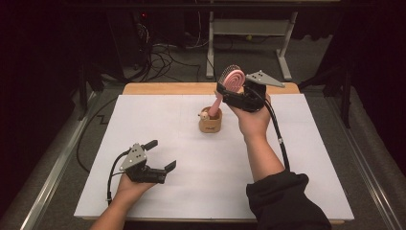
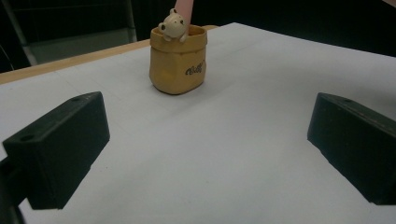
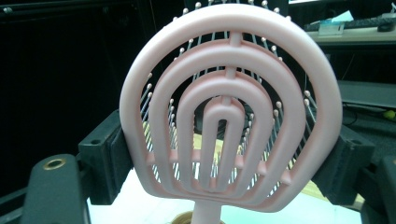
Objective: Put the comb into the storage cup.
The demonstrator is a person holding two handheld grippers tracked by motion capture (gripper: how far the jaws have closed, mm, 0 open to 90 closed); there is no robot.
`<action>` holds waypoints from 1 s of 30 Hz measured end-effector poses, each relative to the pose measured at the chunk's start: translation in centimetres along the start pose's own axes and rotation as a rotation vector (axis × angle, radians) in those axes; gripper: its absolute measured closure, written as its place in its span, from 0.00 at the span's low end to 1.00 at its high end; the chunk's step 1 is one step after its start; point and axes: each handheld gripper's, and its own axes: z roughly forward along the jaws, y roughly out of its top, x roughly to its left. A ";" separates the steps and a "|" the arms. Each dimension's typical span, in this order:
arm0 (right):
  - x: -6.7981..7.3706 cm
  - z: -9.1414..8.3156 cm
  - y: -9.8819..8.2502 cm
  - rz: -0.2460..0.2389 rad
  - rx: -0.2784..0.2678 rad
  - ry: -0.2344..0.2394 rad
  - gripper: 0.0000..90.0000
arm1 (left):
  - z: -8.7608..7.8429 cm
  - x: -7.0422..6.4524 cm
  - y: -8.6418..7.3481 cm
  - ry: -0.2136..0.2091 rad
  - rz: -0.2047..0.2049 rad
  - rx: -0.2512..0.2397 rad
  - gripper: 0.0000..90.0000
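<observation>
At the table's twelve o'clock, a pink hairbrush (image 1: pixel 233 78) is being held by its head between the right gripper's (image 1: pixel 229 88) jaws, handle inside the yellow bear pot (image 1: pixel 210 120), while the left gripper (image 1: pixel 162 154) is being kept wide open, empty.

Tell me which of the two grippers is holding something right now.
The right gripper: it clamps the pink hairbrush over the yellow cup. The left gripper rests open and empty.
</observation>
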 end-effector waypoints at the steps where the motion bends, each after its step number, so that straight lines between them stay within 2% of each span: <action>1: 0.0 0.1 -0.1 0.001 0.005 -0.001 0.23 | 0.0 0.0 0.0 -0.001 0.000 0.002 0.00; 26: 0.1 2.8 -2.1 0.003 0.047 -0.014 0.23 | 0.0 0.1 -0.1 0.003 -0.005 -0.001 0.00; 30: 0.4 3.2 -2.6 -0.009 0.062 -0.012 0.23 | 0.0 0.1 -0.1 0.005 -0.005 0.001 0.00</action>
